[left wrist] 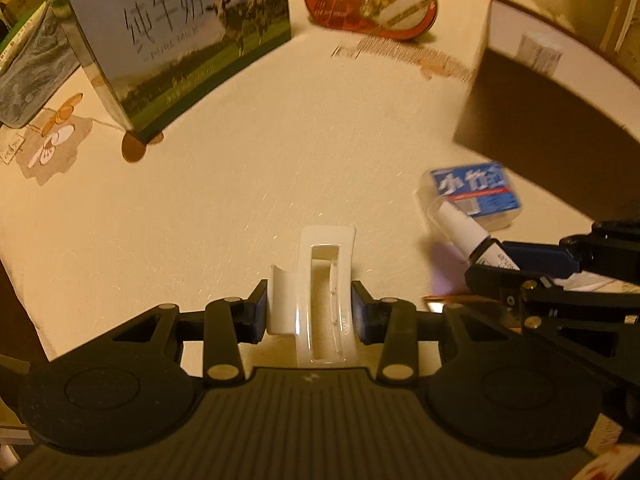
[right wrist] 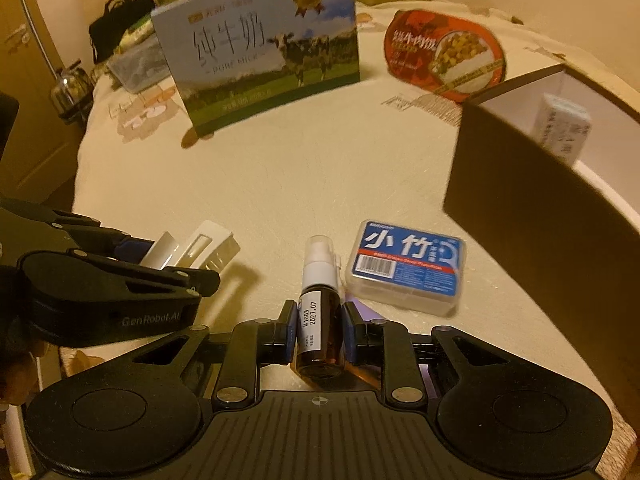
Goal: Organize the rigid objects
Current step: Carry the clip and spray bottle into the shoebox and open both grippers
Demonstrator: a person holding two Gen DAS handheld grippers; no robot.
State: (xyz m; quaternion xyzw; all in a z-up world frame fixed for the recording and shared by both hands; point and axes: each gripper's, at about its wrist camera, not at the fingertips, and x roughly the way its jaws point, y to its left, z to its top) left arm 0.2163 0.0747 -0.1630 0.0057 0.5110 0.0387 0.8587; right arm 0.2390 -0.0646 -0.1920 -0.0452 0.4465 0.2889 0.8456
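My left gripper (left wrist: 310, 312) is shut on a white plastic hair claw clip (left wrist: 320, 280), held just above the cream tablecloth. From the right wrist view the same clip (right wrist: 188, 248) sticks out of the left gripper (right wrist: 160, 260) at the left. A small amber spray bottle (right wrist: 320, 320) with a white nozzle is clamped in my right gripper (right wrist: 318, 332), nozzle pointing away. The left wrist view shows that bottle (left wrist: 466, 236) in the right gripper (left wrist: 500, 260) at the right edge. A clear case with a blue label (right wrist: 408, 268) lies on the cloth just right of the bottle.
A brown open box (right wrist: 540, 200) with a white inside stands at the right, a wrapped item inside. A blue milk carton box (right wrist: 264, 60) stands at the back, a red meal bowl (right wrist: 444, 52) beside it. The table's left edge drops off to clutter.
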